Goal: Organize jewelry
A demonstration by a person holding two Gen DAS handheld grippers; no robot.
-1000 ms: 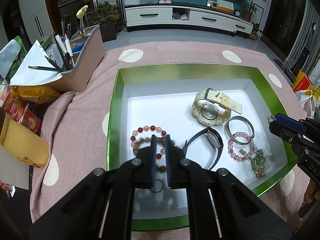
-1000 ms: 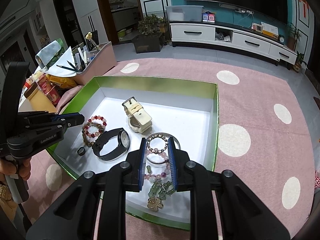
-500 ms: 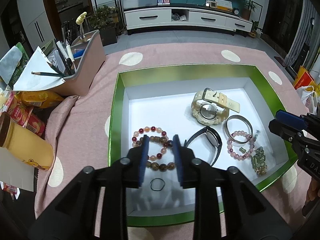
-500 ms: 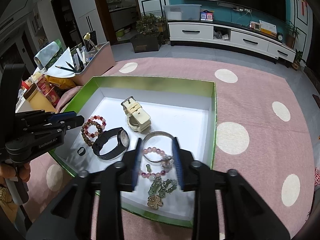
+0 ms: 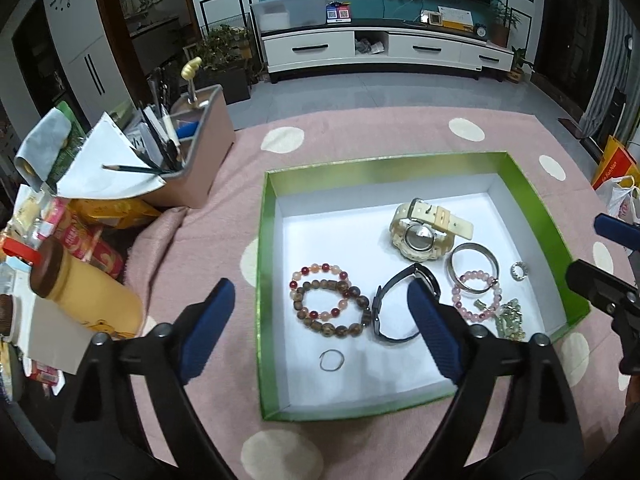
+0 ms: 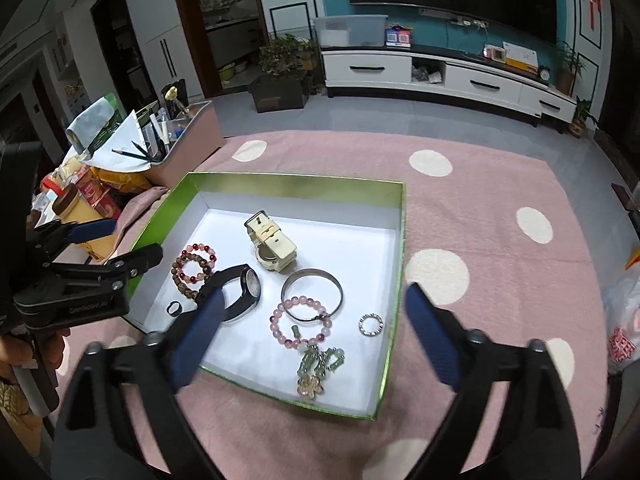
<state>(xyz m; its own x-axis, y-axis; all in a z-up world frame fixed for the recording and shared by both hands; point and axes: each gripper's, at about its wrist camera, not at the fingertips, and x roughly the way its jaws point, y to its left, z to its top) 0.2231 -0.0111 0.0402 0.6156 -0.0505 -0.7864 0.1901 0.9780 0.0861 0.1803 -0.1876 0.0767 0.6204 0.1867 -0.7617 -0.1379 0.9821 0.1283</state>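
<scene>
A green box with a white floor lies on the pink spotted cloth. In it lie a cream watch, a black watch, two bead bracelets, a silver bangle, a pink bead bracelet, a green charm, a dark ring and a sparkly ring. My left gripper is wide open above the box's near left. My right gripper is wide open above the near right.
A pink organiser with pens and paper stands at the back left. Snack packs and a yellow jar lie left of the box. A TV cabinet stands far behind. Bags lie at the right.
Both grippers have opened wide and pulled back up from the box. The dark ring and the sparkly ring now lie free on the box floor.
</scene>
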